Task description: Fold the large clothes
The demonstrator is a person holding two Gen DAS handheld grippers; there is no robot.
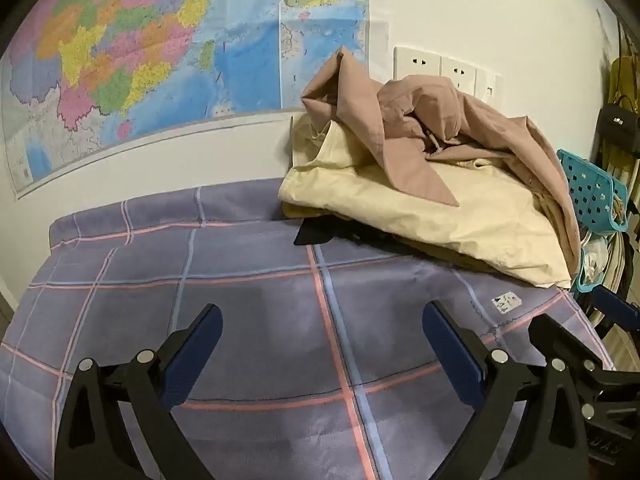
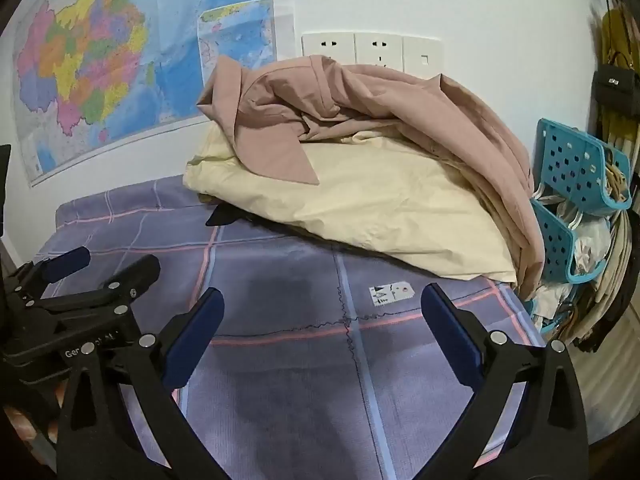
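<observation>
A crumpled dusty-pink garment [image 1: 420, 128] [image 2: 360, 100] lies on top of a cream garment [image 1: 420, 204] [image 2: 360, 200]. Both are piled at the far right of a purple plaid cloth [image 1: 240, 272] [image 2: 280, 280]. A corner of dark fabric [image 1: 312, 234] [image 2: 218, 216] pokes out from under the pile. My left gripper [image 1: 322, 320] [image 2: 100, 266] hovers open over the bare cloth, short of the pile, with nothing between its fingers. My right gripper [image 2: 323, 304] [image 1: 580, 320] is beside it on the right, also open with nothing in it.
A large map [image 1: 140, 60] and wall sockets [image 2: 372, 50] are behind the pile. Teal perforated baskets [image 2: 576, 168] with hangers and a black bag [image 2: 614, 88] stand just off the right edge. A white label [image 2: 390, 294] lies on the cloth.
</observation>
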